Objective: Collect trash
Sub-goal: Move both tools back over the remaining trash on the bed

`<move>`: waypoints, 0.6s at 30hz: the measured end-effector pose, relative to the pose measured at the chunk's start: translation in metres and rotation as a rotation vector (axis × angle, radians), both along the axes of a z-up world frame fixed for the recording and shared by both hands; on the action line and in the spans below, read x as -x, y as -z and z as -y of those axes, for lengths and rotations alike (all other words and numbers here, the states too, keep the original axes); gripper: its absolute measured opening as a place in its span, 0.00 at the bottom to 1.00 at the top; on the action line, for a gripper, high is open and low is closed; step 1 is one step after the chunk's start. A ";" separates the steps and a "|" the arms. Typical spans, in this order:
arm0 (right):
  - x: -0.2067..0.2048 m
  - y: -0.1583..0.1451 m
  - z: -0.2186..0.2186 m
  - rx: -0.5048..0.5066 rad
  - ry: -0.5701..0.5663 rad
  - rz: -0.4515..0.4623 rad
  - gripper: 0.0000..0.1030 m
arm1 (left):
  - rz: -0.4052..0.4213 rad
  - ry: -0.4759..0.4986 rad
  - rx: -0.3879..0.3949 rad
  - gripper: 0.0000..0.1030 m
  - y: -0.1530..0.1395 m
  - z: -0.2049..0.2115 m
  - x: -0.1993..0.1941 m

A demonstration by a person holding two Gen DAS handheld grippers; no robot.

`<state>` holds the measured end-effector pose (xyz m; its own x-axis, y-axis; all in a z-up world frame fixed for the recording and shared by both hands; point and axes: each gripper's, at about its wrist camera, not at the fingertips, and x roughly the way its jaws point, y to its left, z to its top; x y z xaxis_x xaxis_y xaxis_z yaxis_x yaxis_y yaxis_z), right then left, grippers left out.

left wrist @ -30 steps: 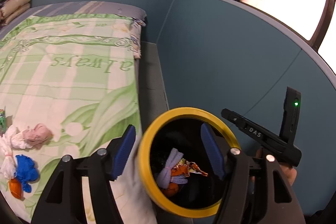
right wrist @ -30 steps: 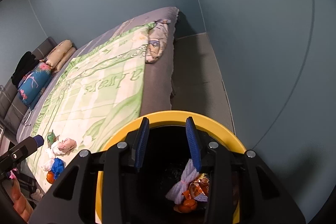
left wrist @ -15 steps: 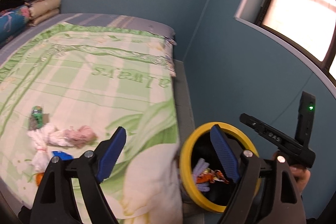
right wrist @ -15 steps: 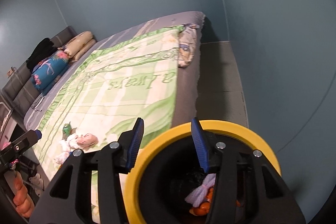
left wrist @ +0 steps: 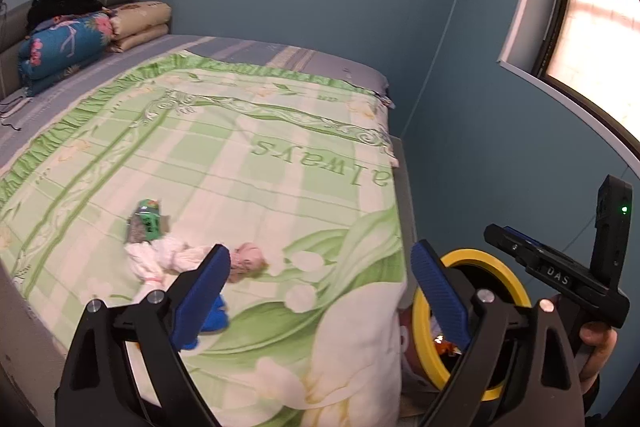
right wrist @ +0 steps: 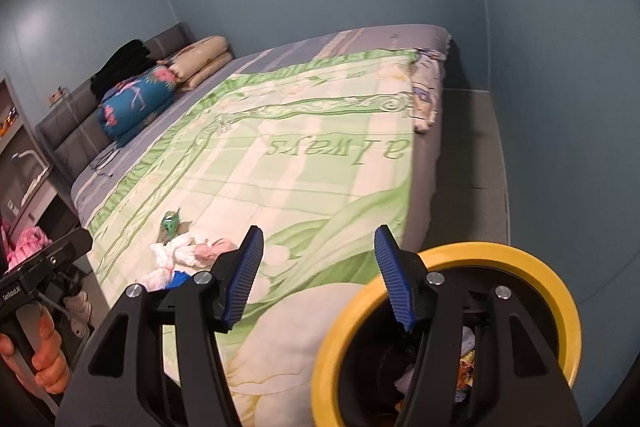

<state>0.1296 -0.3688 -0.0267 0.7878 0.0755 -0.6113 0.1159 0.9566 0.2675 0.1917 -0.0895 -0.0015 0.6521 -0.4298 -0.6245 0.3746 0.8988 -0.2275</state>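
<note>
A yellow-rimmed black trash bin [right wrist: 560, 291] stands on the floor beside the bed's near corner, with scraps inside; it also shows in the left wrist view [left wrist: 500, 267]. Trash lies on the green quilt [left wrist: 280, 167]: a green wrapper [left wrist: 146, 225], a white rag [left wrist: 160, 255], a pink wad [left wrist: 248, 259] and a blue scrap [left wrist: 214, 319]. My left gripper [left wrist: 320, 287] is open and empty above the quilt's near corner. My right gripper [right wrist: 318, 277] is open and empty between the bed and the bin. The same wrapper [right wrist: 170, 221] and rags [right wrist: 188, 251] show in the right wrist view.
Folded blankets and pillows [left wrist: 80, 39] lie at the bed's head. Blue walls close in on the far side and right, with a window [left wrist: 592, 27] on the right. A grey floor strip [right wrist: 468, 163] runs between bed and wall. Shelves [right wrist: 20, 163] stand at the left.
Both grippers have swung up and left, away from the bin's mouth toward the bed. The right gripper has opened wider. More of the bed and the trash on it has come into view.
</note>
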 end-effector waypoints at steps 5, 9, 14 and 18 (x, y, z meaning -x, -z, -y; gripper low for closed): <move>-0.010 -0.004 -0.017 -0.002 -0.047 0.001 0.58 | 0.009 -0.038 -0.014 0.87 -0.003 -0.019 0.002; -0.017 -0.005 -0.030 -0.007 -0.084 -0.004 0.59 | 0.010 -0.071 -0.012 0.87 -0.004 -0.034 0.002; -0.025 -0.004 -0.048 -0.010 -0.128 -0.019 0.60 | 0.007 -0.104 -0.018 0.88 -0.002 -0.051 0.004; -0.033 -0.002 -0.063 -0.003 -0.158 -0.030 0.61 | -0.002 -0.129 -0.018 0.88 0.002 -0.064 0.003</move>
